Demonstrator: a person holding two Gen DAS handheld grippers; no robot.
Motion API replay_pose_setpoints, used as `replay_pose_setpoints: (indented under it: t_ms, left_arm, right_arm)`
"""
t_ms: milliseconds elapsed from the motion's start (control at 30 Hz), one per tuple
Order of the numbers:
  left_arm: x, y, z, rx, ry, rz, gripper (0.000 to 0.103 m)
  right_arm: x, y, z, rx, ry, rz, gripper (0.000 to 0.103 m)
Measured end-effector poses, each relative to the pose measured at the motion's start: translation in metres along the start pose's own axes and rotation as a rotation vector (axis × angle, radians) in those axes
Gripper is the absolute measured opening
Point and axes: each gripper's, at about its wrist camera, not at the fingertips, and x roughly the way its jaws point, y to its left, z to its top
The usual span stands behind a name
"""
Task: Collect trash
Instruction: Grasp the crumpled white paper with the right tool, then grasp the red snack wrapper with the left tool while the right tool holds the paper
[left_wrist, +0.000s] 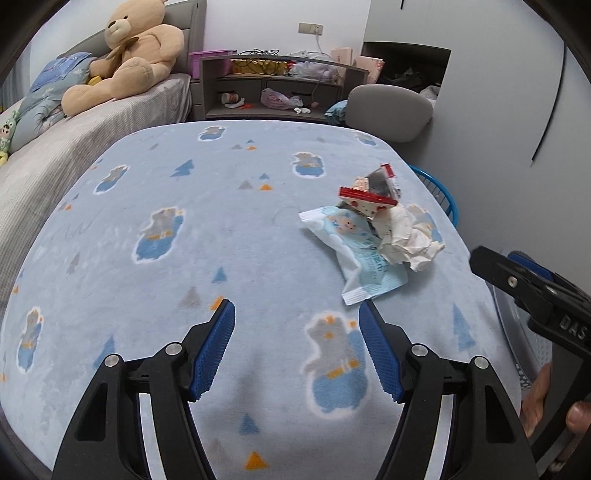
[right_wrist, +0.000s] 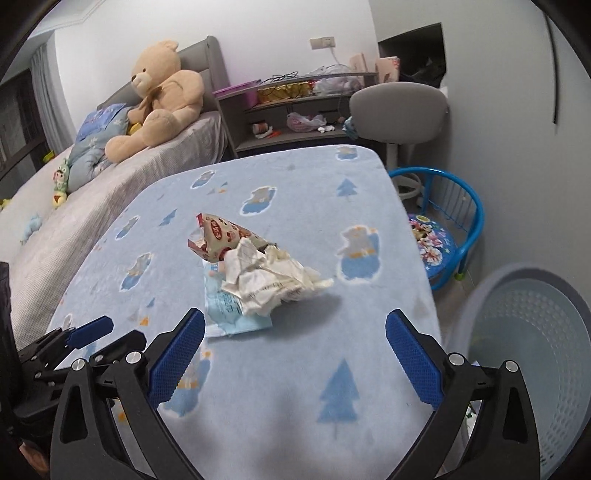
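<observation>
- My left gripper (left_wrist: 296, 308) hangs over the near part of the table (left_wrist: 229, 221); jaws spread wide, nothing between them.
- My right gripper (right_wrist: 294, 319) is also over the near edge, jaws spread wider, empty. In the left wrist view it shows at 3 o'clock, off the table's right edge.
- Trash sits in one heap on the blue bear-print cloth, at about 1 o'clock from the left gripper and 12 o'clock from the right, just beyond the fingertips of both.
- Heap contents: a light blue wrapper (left_wrist: 365, 258) lying flat at the bottom; crumpled white paper (right_wrist: 273, 278) resting on top of it; a red-and-cream snack packet (right_wrist: 225, 236) leaning on the far side, touching the paper.
- The wrapper's near corner lies just beside my left gripper's right fingertip in the left wrist view; I cannot tell whether they touch.
- A pale perforated basket (right_wrist: 532, 350) stands on the floor at 3 o'clock of the right gripper, beside the table.
- Small blue chair (right_wrist: 443, 236) beyond the basket, at 2 o'clock.
- Teddy bear (left_wrist: 129, 55) on the bed, 11 o'clock.
</observation>
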Motion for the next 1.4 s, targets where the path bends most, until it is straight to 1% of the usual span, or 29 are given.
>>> replay_pose_setpoints:
  t_ms: [167, 433, 467, 567, 633, 667, 700, 733, 767, 800, 867, 1000, 1200, 1400]
  left_arm:
    - [0.004, 0.006, 0.001, -0.015, 0.008, 0.006, 0.067]
    - [0.009, 0.009, 0.003, -0.022, 0.018, 0.009, 0.067]
    - [0.009, 0.009, 0.003, -0.023, 0.019, 0.009, 0.067]
    - [0.010, 0.009, 0.003, -0.023, 0.022, 0.009, 0.067]
    - [0.010, 0.009, 0.003, -0.023, 0.024, 0.007, 0.067]
    - [0.010, 0.008, 0.003, -0.022, 0.025, 0.005, 0.067]
    - [0.010, 0.008, 0.003, -0.021, 0.024, 0.005, 0.067]
    - [0.010, 0.008, 0.003, -0.020, 0.024, 0.004, 0.067]
    - [0.010, 0.008, 0.003, -0.020, 0.023, 0.003, 0.067]
    - [0.010, 0.008, 0.003, -0.021, 0.022, 0.001, 0.067]
    - [0.010, 0.007, 0.003, -0.022, 0.024, -0.003, 0.067]
    - [0.011, 0.005, 0.002, -0.022, 0.030, -0.014, 0.067]
    - [0.013, -0.004, 0.003, -0.016, 0.040, -0.042, 0.067]
    - [0.011, -0.016, 0.013, 0.001, 0.017, -0.054, 0.067]
  right_arm:
    - [0.027, 0.013, 0.012, -0.043, 0.032, 0.020, 0.097]
    - [0.068, 0.022, 0.019, -0.044, 0.095, 0.031, 0.097]
    - [0.072, 0.023, 0.019, -0.048, 0.100, 0.027, 0.097]
    - [0.082, 0.025, 0.020, -0.061, 0.110, -0.025, 0.097]
    - [0.086, 0.023, 0.021, -0.057, 0.116, -0.030, 0.096]
    - [0.087, 0.021, 0.020, -0.050, 0.116, -0.027, 0.095]
    - [0.087, 0.018, 0.020, -0.041, 0.117, -0.020, 0.089]
    - [0.086, 0.016, 0.019, -0.035, 0.118, -0.016, 0.083]
    - [0.086, 0.013, 0.018, -0.032, 0.128, -0.009, 0.071]
    - [0.085, 0.011, 0.017, -0.027, 0.137, 0.007, 0.063]
    - [0.079, 0.006, 0.014, -0.012, 0.138, 0.023, 0.054]
    - [0.056, -0.008, 0.008, 0.032, 0.105, 0.042, 0.050]
    - [0.020, -0.026, 0.000, 0.094, 0.066, 0.069, 0.050]
    - [-0.008, -0.036, -0.013, 0.117, 0.041, 0.082, 0.050]
